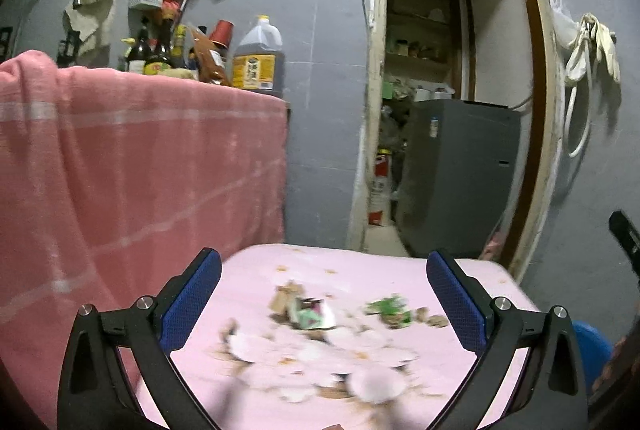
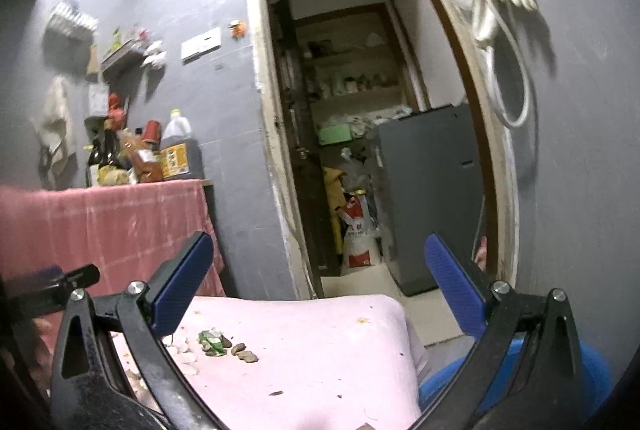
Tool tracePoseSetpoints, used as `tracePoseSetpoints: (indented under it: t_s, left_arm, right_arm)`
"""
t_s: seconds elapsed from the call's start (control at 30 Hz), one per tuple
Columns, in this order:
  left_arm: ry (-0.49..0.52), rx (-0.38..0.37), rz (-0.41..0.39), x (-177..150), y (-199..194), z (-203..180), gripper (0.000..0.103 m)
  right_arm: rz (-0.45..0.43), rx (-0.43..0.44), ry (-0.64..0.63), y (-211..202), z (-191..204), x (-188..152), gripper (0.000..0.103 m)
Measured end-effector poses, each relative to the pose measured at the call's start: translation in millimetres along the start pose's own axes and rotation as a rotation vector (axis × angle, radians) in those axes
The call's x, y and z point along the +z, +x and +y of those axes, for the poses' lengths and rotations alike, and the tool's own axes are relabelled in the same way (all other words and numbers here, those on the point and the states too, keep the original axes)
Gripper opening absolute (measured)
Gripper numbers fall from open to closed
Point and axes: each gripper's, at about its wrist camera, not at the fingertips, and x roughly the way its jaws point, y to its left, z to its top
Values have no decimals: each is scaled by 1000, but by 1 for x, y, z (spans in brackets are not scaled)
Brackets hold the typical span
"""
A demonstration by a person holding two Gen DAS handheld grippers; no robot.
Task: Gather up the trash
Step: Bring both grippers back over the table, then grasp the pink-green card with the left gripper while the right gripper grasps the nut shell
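My left claw (image 1: 324,304) hangs released above the bench (image 1: 256,270), which is covered by a pink cloth, and nothing sits between its blue pads (image 1: 192,298). My right claw (image 2: 320,286) is released too, and empty, off toward the bench's right side.

The trash lies in a loose heap near the middle of the bench, a little toward its left edge as my right camera shows it. There is a crumpled green wrapper (image 1: 390,308), a torn packet (image 1: 310,312) with brown card beside it, a scatter of pale shell pieces (image 1: 320,354) and a few brown shell bits (image 2: 244,352) just beside the green wrapper. The left view is blurred, so I cannot tell what the pale pieces are exactly.

I judge all of it to be very light. The wrappers look thin and crinkly: they should crush flat in a pinch and may slide on the pads, so I would take them at the bunched middle, not a loose edge. The shell pieces look brittle and small, likely to crack or skip away, so I would take them one at a time across the widest part. A blue bin (image 2: 592,370) shows past the bench's right edge.
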Motion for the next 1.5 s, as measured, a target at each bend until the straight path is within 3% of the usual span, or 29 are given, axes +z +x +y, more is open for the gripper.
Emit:
tracePoseSetpoints:
  t_s: [0.33, 0.6, 0.83, 0.97, 1.3, 1.43, 1.5]
  left_arm:
    - [88, 31, 35, -24, 7, 22, 101]
    - [85, 34, 121, -27, 39, 30, 101]
    - [75, 36, 179, -26, 65, 34, 101]
    - [72, 34, 241, -29, 82, 37, 101]
    - [24, 30, 387, -34, 113, 38, 101]
    - [-2, 13, 391, -33, 115, 40, 100]
    - [-14, -2, 390, -33, 116, 41, 92]
  right_arm:
    - [28, 47, -26, 22, 20, -9, 103]
    - [219, 165, 48, 66, 19, -22, 103]
    - [353, 205, 38, 100, 19, -33, 103]
    - [461, 174, -28, 117, 30, -45, 101]
    - [732, 209, -17, 155, 34, -83, 67]
    - [792, 227, -19, 163, 37, -91, 53]
    - [817, 236, -31, 166, 41, -94, 45]
